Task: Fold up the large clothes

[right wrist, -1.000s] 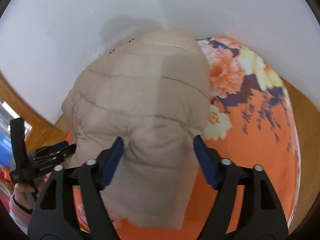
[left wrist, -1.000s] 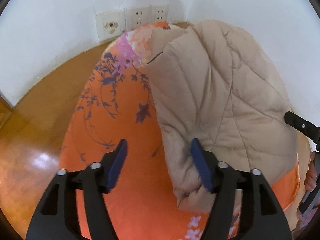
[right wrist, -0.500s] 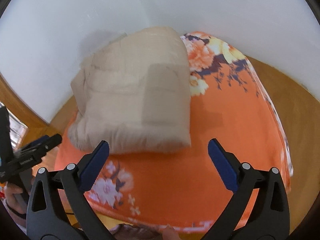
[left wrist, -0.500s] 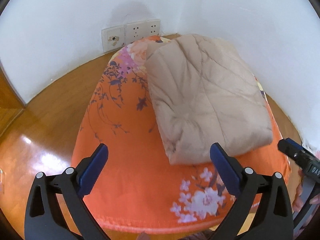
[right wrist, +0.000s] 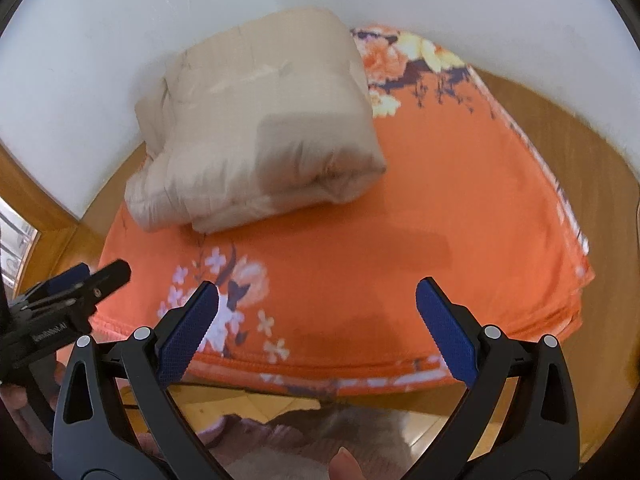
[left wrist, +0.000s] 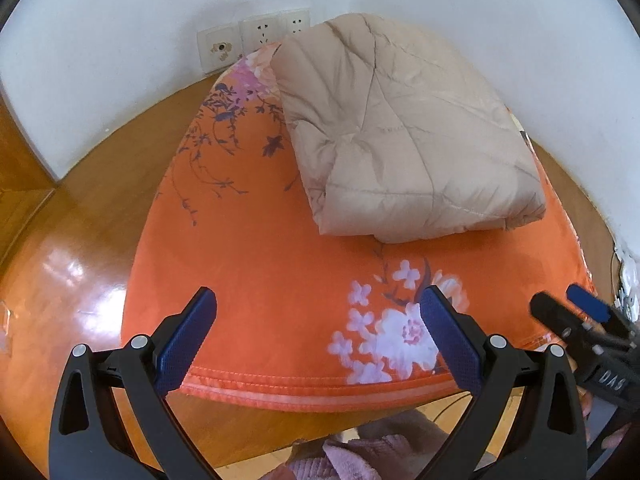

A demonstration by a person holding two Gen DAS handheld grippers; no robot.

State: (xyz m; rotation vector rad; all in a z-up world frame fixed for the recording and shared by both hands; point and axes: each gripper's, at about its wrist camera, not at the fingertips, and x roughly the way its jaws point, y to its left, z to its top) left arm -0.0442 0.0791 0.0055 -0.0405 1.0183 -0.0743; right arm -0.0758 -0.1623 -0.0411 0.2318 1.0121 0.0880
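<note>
No container shows in either view. The coat (left wrist: pixel 404 136), a beige quilted one, lies folded into a thick, puffy bundle on the orange floral cloth (left wrist: pixel 280 272), with its stitched panels creased and its layered edge facing the cameras. In the left wrist view it fills the upper right of the frame; in the right wrist view (right wrist: pixel 256 128) it sits at upper left, against the white wall (right wrist: pixel 80 60).

The left gripper (left wrist: pixel 318 336) hangs at the bottom of its frame with its blue pads spread wide and nothing between them; its jaws have just been opening. The right gripper (right wrist: pixel 318 332) does the same over the cloth's near edge, spread wide and empty, its jaws likewise just opened.

Only the left wrist view shows the sockets (left wrist: pixel 256 40) at upper centre and the glossy wood floor (left wrist: pixel 60 264) at left. Only the right wrist view shows the cloth's yellow flowers (right wrist: pixel 424 52) at upper right and a fingertip (right wrist: pixel 346 466) at the bottom edge. Each view catches the other gripper at its side edge.
</note>
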